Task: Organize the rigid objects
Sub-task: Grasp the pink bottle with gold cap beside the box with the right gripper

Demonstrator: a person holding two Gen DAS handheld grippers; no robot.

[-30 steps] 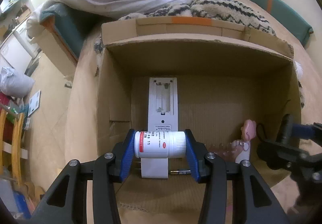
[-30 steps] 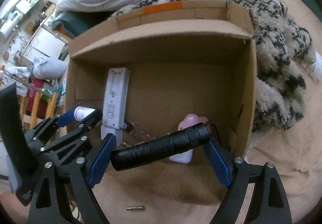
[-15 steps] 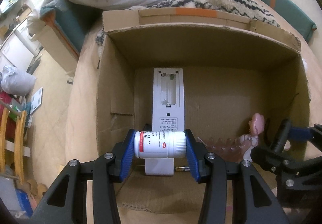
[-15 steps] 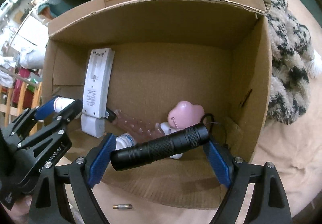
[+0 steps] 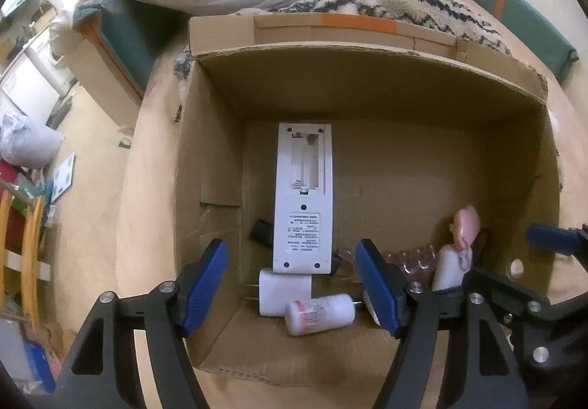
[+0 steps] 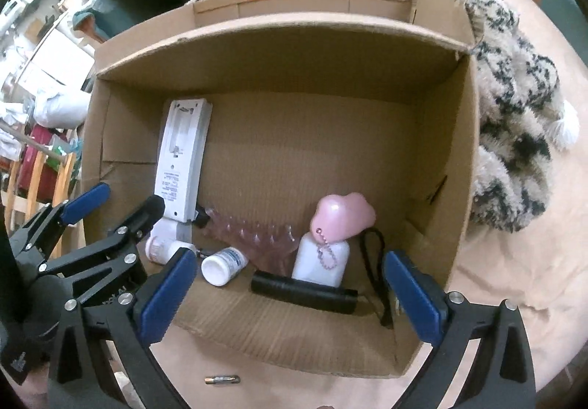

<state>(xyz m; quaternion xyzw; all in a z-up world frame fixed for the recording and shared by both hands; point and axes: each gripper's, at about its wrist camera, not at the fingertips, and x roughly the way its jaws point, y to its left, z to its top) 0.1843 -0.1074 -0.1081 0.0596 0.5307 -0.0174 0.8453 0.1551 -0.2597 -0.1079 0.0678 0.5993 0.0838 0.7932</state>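
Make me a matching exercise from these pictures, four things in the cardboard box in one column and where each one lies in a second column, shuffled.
Things:
1. white remote control with open battery bay
2. black cylindrical flashlight
3. white pill bottle with red label
4. white bottle with pink cloud-shaped charm

Places:
A. standing just behind the flashlight
B. lying on its side by the white plug adapter
C. lying along the box's left side
D. lying across the floor near the front wall, strap beside it

Pairs: 1-C, 2-D, 3-B, 4-A
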